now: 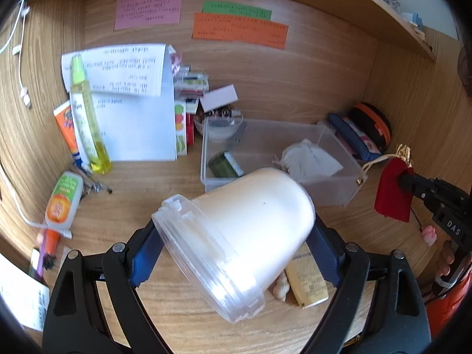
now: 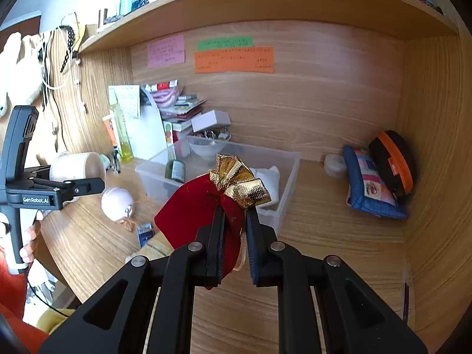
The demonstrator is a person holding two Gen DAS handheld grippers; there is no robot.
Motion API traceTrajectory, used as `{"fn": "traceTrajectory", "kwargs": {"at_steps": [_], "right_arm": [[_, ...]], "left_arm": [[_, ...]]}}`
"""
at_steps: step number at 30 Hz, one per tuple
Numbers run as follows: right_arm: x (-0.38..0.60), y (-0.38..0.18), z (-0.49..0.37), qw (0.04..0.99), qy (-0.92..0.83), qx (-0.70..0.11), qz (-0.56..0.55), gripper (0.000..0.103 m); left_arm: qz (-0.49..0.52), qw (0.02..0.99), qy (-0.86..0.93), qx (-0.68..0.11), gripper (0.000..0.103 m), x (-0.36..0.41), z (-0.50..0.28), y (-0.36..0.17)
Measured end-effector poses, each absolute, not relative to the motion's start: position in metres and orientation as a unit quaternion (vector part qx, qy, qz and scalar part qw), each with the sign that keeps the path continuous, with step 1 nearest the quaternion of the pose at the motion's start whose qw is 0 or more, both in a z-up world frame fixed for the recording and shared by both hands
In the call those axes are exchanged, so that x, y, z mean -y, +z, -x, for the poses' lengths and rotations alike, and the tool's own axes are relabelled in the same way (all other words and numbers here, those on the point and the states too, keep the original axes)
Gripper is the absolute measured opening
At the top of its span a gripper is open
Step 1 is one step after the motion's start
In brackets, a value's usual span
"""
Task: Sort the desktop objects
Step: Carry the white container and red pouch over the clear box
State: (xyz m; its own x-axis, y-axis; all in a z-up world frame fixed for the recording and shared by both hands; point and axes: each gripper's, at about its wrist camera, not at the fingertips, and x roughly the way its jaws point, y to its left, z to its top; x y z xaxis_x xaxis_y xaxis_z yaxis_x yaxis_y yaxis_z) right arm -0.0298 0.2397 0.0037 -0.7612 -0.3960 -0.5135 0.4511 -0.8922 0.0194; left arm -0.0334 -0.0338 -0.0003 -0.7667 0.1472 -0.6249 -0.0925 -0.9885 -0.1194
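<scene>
- Step in hand: both tools loaded and carrying, mid-sort, near the clear plastic bin [image 1: 339, 188].
- Left gripper [image 1: 236, 236]: clenched across a white lidded jar [image 1: 244, 230], held above the desk [image 1: 147, 183] just short of the bin.
- Jar axis: tilted, rounded base toward the bin, clear lid [image 1: 203, 268] toward the camera.
- Right gripper [image 2: 234, 227]: pinching a red drawstring pouch [image 2: 191, 212], gold neck [image 2: 240, 181] pointing away, over the bin's near wall.
- Next, by judgement: lower each item into the bin, then release.
</scene>
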Motion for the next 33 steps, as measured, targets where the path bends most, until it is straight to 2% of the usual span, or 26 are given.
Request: {"fn": "traceTrajectory", "kwargs": {"at_steps": [17,33], "right_arm": [[-0.235,0.018,0.059,0.239,-0.939,-0.030,-0.244,0.012],[-0.211,0.018,0.124,0.237,-0.935,-0.030,-0.261,0.012]], "left_arm": [[0.318,0.092,0.943,0.031,0.089,0.032,0.075,0.043],[0.349,0.101,0.931,0.013,0.089,0.008,0.154,0.027]]}}
